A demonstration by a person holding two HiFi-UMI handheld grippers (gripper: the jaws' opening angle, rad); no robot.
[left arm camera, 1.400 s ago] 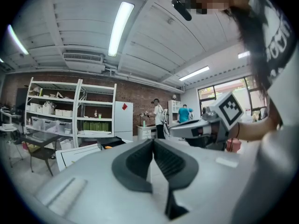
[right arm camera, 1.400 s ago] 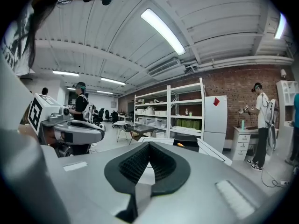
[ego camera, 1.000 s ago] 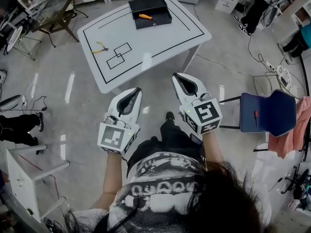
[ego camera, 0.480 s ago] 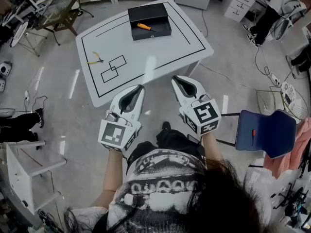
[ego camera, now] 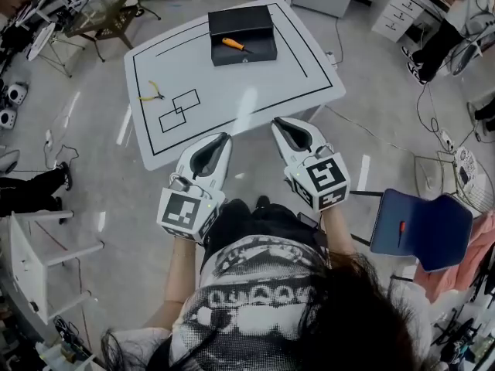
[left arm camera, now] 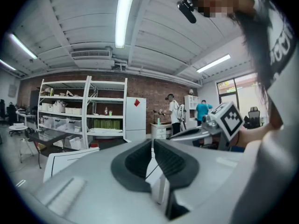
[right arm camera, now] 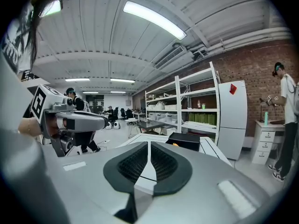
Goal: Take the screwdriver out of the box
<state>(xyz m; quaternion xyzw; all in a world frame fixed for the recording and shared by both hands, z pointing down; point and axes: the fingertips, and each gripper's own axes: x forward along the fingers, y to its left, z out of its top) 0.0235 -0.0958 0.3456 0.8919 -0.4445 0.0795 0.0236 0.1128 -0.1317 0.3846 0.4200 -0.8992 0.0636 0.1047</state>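
Note:
An orange-handled screwdriver [ego camera: 233,45] lies inside an open black box [ego camera: 242,23] at the far end of the white table [ego camera: 232,91]. Both grippers hang over the floor just short of the table's near edge, well away from the box. My left gripper [ego camera: 226,136] is shut with nothing in it, and its jaws meet at the tips in the left gripper view [left arm camera: 153,141]. My right gripper [ego camera: 275,120] is also shut and holds nothing [right arm camera: 149,143]. Past its jaws I see the box [right arm camera: 188,141] and a bit of orange screwdriver handle [right arm camera: 175,144].
Yellow-handled pliers [ego camera: 152,93] lie at the table's left side beside taped black rectangles [ego camera: 179,108]. A blue chair [ego camera: 421,229] stands to the right and a white stool [ego camera: 46,261] to the left. People [left arm camera: 174,113] stand by shelves in the background.
The person and both grippers have moved toward the table, whose near edge is now closer to the fingertips. Both grippers look shut throughout and hold nothing.

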